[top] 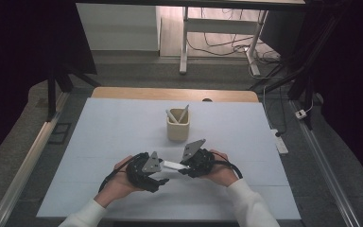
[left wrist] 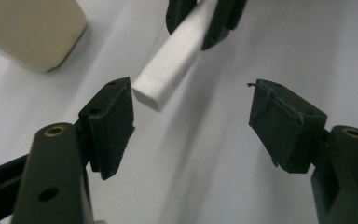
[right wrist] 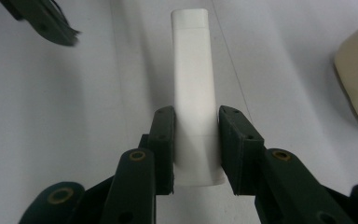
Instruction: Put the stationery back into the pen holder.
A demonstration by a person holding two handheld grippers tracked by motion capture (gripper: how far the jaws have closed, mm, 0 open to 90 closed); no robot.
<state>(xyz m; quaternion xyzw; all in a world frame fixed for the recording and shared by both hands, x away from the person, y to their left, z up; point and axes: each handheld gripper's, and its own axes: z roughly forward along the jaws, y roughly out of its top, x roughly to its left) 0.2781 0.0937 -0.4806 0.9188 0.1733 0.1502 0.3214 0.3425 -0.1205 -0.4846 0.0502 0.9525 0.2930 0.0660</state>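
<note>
Right gripper clamps a white bar at frame centre. Left gripper gapes, unloaded, its jaws flanking the bar's free end. Beige cup behind.

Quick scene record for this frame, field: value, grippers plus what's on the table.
surface: table under a pale cover
held item: white bar, flat, squared end
right gripper: shut on the white bar, near one end
left gripper: jaws open, nothing between them; bar's free end just beyond its tips
cup: beige, upright, behind both grippers, apart from them
cup contents: two white sticks, leaning
</note>
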